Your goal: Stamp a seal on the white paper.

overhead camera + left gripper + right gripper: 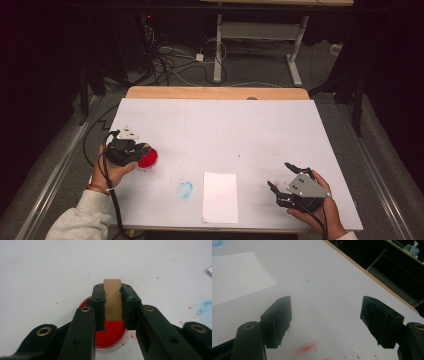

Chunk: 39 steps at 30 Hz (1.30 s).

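Note:
My left gripper [113,296] is shut on a small tan wooden block [112,298], held upright between its pads above a round dish of red paint [112,336]. In the high view the left gripper [135,150] sits at the table's left side, right beside the red dish [149,158]. A white sheet of paper [220,196] lies near the front edge, also seen as paper [234,277] in the right gripper view. My right gripper [281,180] rests at the front right, jaws wide apart; between the jaws of the right gripper [325,320] is bare table.
A blue paint smudge [184,189] marks the white table cover [220,130] left of the paper. Red splatters [308,348] lie below the right gripper. A desk frame and cables [200,55] stand on the floor beyond the far edge.

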Tool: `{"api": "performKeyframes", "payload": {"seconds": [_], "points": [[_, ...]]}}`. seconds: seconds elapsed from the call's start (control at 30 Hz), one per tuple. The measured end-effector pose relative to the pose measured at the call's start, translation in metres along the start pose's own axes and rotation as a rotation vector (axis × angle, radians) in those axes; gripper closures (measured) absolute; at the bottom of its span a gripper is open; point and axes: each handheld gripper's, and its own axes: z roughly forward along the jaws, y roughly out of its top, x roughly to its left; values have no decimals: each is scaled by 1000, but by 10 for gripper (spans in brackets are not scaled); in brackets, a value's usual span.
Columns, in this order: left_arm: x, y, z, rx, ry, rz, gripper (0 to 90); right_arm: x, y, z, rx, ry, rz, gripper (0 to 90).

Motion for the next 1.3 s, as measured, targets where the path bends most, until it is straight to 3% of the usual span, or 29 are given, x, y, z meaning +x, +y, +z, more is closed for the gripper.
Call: {"api": "performKeyframes", "payload": {"seconds": [0.2,0.43,1.3], "points": [[-15,9,-11,-56,-26,36,735,1,0,-2,-5,2,0,253],[-38,20,-17,-92,-51,105,735,0,1,0,-7,6,7,253],[-95,44,-4,-84,-169,267,735,1,1,1,1,9,1,253]]}}
